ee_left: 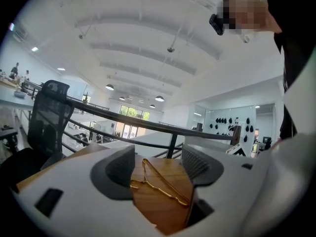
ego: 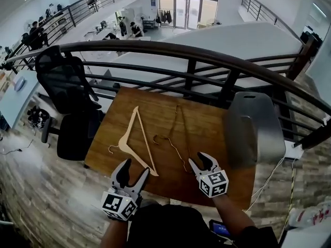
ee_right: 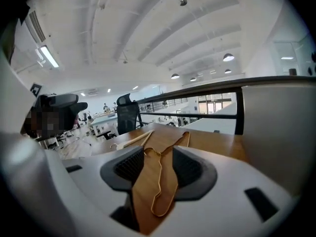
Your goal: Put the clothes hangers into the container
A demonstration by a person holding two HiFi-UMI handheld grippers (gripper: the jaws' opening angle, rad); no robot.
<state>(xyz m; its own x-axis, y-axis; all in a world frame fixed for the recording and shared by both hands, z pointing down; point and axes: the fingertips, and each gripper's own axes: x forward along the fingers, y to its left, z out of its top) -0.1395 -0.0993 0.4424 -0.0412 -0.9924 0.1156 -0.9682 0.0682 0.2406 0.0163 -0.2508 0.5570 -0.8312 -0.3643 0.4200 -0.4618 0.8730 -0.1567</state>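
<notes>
- At the far left, one black office chair (ego: 64, 81) stands off the wooden table (ego: 155, 99). It has no part in the job.
- Our left gripper (ego: 135, 168) hovers at the table's near left edge. Its jaws are spread with nothing pinched. We judge it is held wide and almost level so it can slide in on a hanger lying flat.
- The wooden hanger (ego: 146, 143) lies flat on the left half of the table. Its near end is just beyond the left gripper, not touching it. This is one of two hangers, and neither is in the container yet.
- The gold wire hanger (ego: 178, 153) lies flat in the middle of the table, beside the wooden one and apart from it. That gap, we think, lets each be lifted without dragging the other.
- Our right gripper (ego: 199, 160) sits over the near edge, just right of the wire hanger's near end. In its own view the jaws stand apart and the wire (ee_right: 160, 177) runs along the table in the gap between them, unpressed. We read this as lining up for a pinch.
- One grey container (ego: 253, 133) stands at the table's right side, against the dark railing (ego: 196, 50). It is closest to the right gripper, so that hand has the short carry.
- The count: two hangers, one container, two grippers.
</notes>
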